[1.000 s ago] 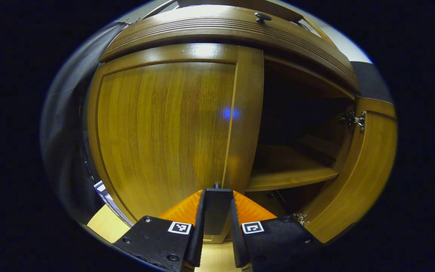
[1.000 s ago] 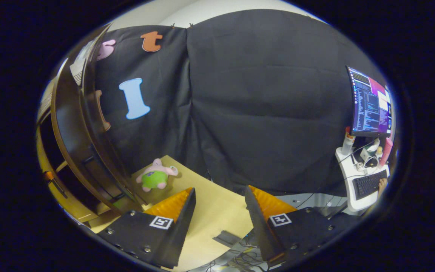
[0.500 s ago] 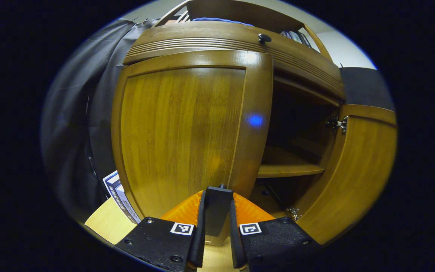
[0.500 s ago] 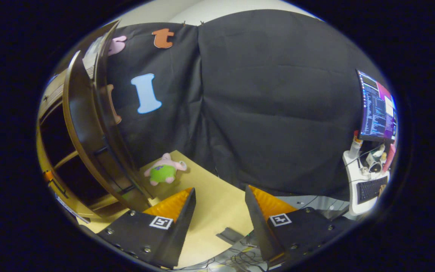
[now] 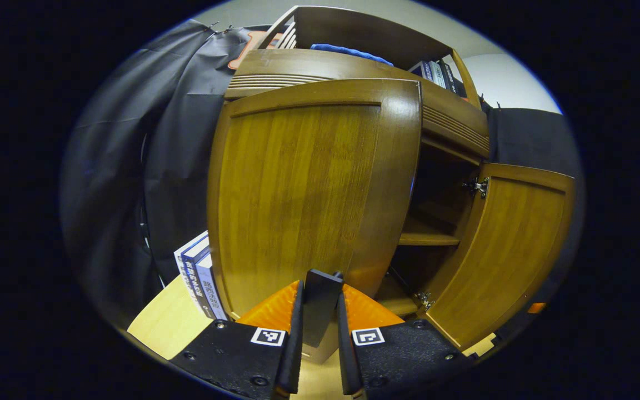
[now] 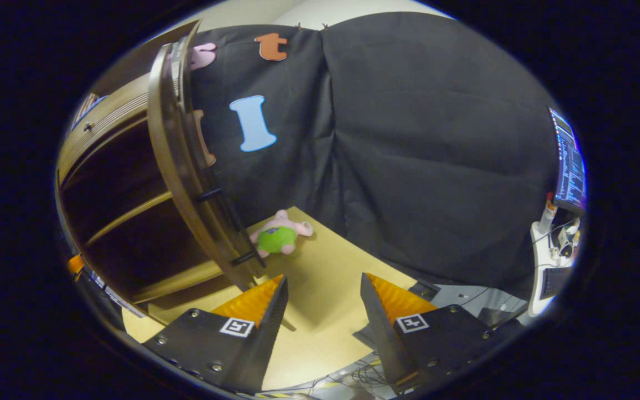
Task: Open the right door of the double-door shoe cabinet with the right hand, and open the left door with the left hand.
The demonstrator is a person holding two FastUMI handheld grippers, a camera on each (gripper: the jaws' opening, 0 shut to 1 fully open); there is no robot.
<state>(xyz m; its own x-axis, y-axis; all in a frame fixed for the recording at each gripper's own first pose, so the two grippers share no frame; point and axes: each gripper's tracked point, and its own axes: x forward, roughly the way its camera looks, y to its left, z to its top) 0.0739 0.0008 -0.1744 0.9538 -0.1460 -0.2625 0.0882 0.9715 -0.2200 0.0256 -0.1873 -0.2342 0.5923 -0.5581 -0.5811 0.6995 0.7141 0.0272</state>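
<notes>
Cabinet handle (image 5: 320,305) is sitting clamped between the left gripper (image 5: 319,311)'s fingers, a dark upright bar at the left door (image 5: 303,189)'s free edge. That is probably the best hold: the stiff, glossy wooden panel looks weighty and should be swinging on its hinges, not lifting. Beyond the left door, the right door (image 5: 506,250) is standing wide. Right gripper (image 6: 320,300) is hovering with fingers spread, holding nothing, near that door's edge (image 6: 186,166).
</notes>
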